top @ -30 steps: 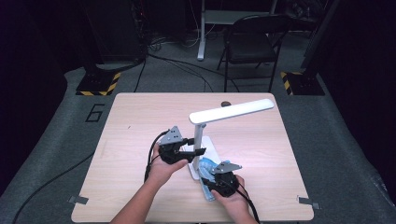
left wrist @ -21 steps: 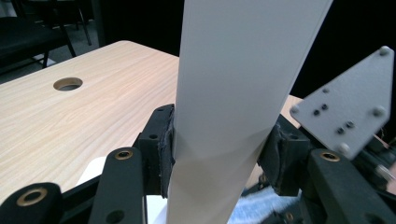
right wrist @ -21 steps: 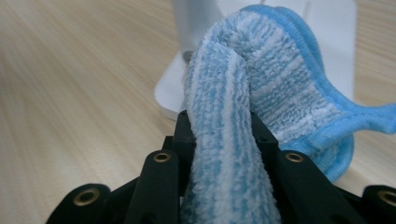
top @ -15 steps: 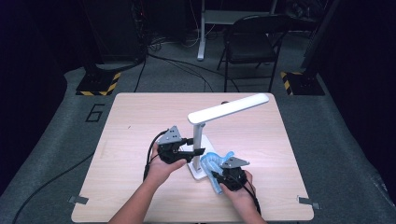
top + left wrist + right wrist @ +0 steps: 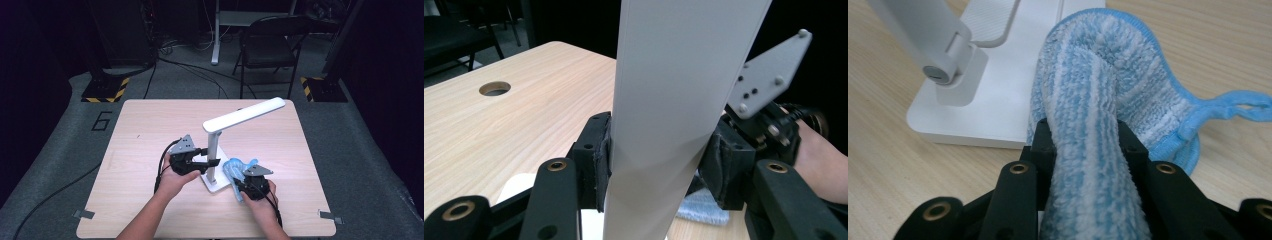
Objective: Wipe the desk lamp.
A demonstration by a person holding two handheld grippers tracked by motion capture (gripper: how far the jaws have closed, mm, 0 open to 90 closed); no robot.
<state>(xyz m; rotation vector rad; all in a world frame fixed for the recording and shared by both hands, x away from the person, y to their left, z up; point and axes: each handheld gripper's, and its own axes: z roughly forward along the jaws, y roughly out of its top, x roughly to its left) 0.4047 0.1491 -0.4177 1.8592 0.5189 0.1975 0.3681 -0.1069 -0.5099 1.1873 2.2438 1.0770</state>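
- Since the earlier high view, the right gripper (image 5: 239, 176) has slid with its cloth from the near edge of the lamp's foot to the foot's right side; the left gripper (image 5: 212, 162) and the lamp have kept their places.
- The pale wood-grain rectangular table (image 5: 150, 130) carries everything, with a round cable hole (image 5: 494, 88) in its top seen in the left gripper view.
- The white folding desk lamp (image 5: 216, 150) stands near the table's middle, its flat post (image 5: 674, 100) upright on a flat white base plate (image 5: 993, 105), and its long head (image 5: 245, 114) slanting up and to the right.
- A hinge (image 5: 945, 62) joins the post to the base plate in the right gripper view.
- The left gripper, held from the post's left side, is clamped on the lamp post, one padded jaw pressed flat on each face of it.
- The right gripper is closed tight on the blue-and-white striped terry cloth (image 5: 1098, 125), a thick fold of it squeezed between the jaws.
- That cloth bunches ahead of the jaws, lying against the right edge of the base plate and partly on the table.
- The cloth's small blue hanging loop (image 5: 1243, 107) trails on the table to the side.
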